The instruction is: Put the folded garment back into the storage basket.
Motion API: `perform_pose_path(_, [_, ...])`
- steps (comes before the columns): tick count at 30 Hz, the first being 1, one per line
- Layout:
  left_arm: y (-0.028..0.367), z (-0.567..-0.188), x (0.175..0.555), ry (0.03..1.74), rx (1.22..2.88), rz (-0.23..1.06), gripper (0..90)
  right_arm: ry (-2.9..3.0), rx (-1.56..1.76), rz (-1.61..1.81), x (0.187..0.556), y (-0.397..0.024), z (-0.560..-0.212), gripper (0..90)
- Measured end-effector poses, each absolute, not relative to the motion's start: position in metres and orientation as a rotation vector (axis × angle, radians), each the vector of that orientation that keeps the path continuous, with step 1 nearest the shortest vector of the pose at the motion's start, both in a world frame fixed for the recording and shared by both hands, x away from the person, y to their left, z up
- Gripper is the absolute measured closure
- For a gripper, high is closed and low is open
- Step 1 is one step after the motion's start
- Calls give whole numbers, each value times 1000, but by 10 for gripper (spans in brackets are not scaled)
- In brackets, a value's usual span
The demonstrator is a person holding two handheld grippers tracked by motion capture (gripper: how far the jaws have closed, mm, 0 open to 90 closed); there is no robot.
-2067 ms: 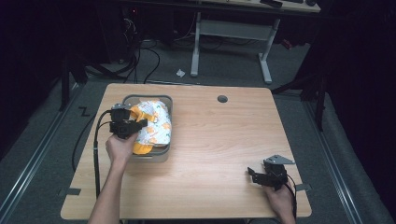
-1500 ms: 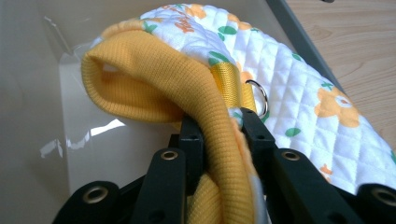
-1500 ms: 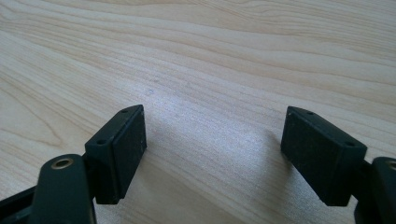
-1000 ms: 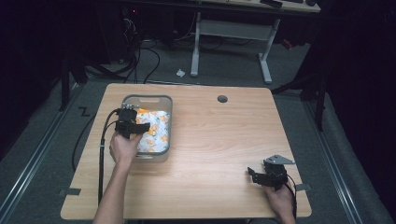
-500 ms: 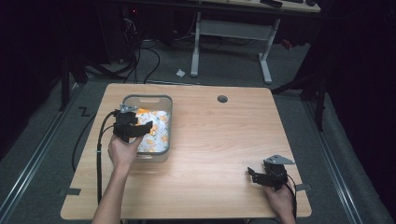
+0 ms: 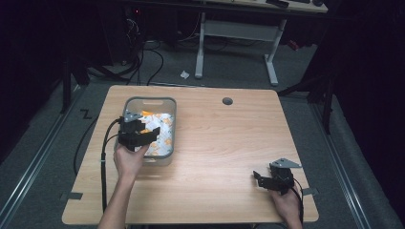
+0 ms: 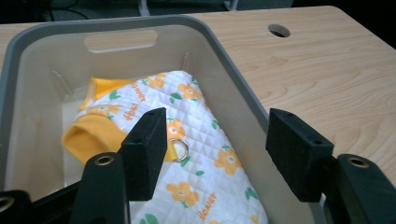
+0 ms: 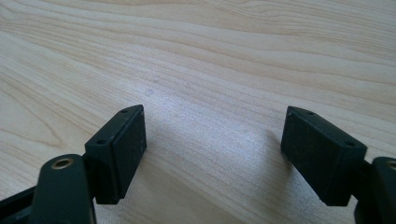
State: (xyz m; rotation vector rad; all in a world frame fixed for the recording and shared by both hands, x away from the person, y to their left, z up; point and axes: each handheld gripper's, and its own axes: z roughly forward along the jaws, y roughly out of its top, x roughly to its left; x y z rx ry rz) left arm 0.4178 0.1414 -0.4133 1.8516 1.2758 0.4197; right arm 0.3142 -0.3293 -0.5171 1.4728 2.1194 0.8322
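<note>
Quilted flowered cloth (image 7: 201,140) in grey bin (image 7: 233,70), unheld.

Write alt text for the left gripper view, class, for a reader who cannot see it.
A white quilted cloth with orange flowers and yellow trim lies in a grey plastic bin on a wooden table. The left gripper hangs open above it, holding nothing.

Quilted white cloth (image 7: 205,140) with orange flowers, green leaves, yellow-orange trim and a small metal ring; bunched and rolled, lying inside grey plastic bin (image 6: 168,106), along its right wall. Bin upright near table's left edge.
</note>
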Motion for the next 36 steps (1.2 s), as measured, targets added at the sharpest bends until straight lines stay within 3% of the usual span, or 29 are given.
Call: perform_pose_path(36, [105, -411, 388, 1118, 1873, 334, 384, 2119, 1472, 832, 314, -329, -517, 227])
